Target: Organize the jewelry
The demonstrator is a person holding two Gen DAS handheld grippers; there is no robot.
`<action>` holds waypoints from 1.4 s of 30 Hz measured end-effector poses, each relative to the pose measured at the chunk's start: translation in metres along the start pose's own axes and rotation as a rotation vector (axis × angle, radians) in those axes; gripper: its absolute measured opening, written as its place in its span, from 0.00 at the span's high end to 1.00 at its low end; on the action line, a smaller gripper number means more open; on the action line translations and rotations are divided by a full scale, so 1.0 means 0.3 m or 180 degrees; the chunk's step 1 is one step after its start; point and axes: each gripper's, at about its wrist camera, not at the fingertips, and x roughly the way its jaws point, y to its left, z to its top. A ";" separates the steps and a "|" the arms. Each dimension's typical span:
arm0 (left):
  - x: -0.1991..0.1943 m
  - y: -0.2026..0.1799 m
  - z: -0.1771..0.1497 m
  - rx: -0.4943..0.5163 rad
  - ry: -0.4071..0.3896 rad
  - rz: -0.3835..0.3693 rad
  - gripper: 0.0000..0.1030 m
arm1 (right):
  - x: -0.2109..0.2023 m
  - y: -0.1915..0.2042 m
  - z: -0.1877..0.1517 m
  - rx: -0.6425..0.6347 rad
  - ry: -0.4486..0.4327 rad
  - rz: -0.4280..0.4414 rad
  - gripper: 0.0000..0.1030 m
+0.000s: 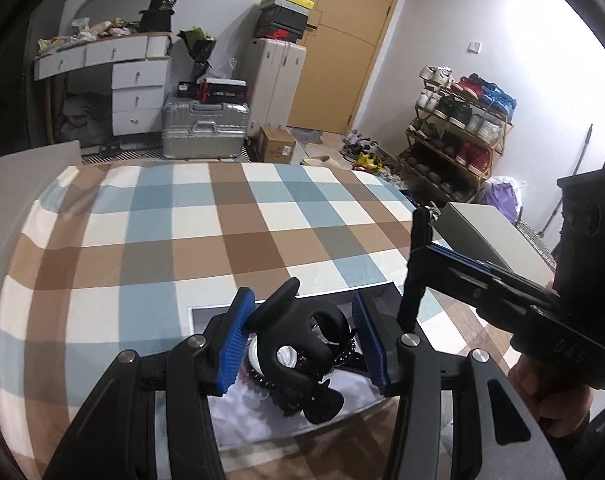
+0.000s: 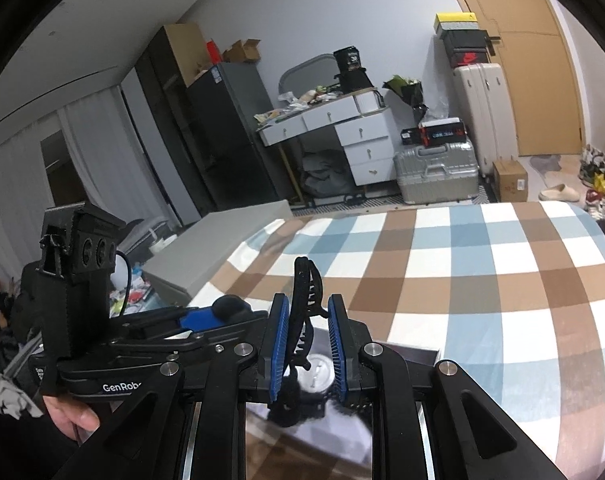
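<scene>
In our left hand-held gripper (image 1: 300, 336) we hold a matte black plastic hair claw clip (image 1: 290, 338), its blue ribbed pads (image 1: 233, 338) pressed against the clip's two sides, the clip's curved prongs pointing away from us. Our right hand-held gripper (image 2: 308, 336) is clamped on a second black toothed plastic claw clip (image 2: 304, 304), held upright on edge between its blue pads, the teeth facing right. Just below both clips lies a shallow open box with a pale lining (image 1: 366, 396), holding a round white-lidded pot (image 2: 316, 372) and a dark beaded chain (image 1: 344, 354); it rests on the surface covered with a blue, brown and white checked cloth (image 1: 230, 232). In the left wrist view the right tool reaches in from the right, a hand (image 1: 550, 396) gripping its handle. Beyond the cloth's far edge stand a ribbed silver suitcase (image 1: 204, 130), a white dressing table with drawers (image 1: 136, 84) and a wooden shoe rack (image 1: 458, 136).
</scene>
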 end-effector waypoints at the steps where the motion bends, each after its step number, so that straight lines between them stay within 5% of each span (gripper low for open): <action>1: 0.006 0.001 0.000 -0.0008 0.0011 -0.0023 0.57 | 0.004 -0.003 -0.001 -0.0004 0.0011 -0.0007 0.81; 32: 0.092 -0.021 -0.014 -0.0044 0.0351 -0.0248 0.55 | 0.067 -0.079 -0.063 0.0120 0.0323 -0.0125 0.79; 36: 0.069 -0.031 -0.020 0.0025 0.0306 -0.0089 0.32 | 0.038 -0.091 -0.070 0.0223 0.0254 -0.0128 0.76; 42: 0.005 -0.027 -0.026 0.0014 0.0092 0.0123 0.32 | -0.048 -0.080 -0.066 0.0269 -0.0016 -0.0179 0.61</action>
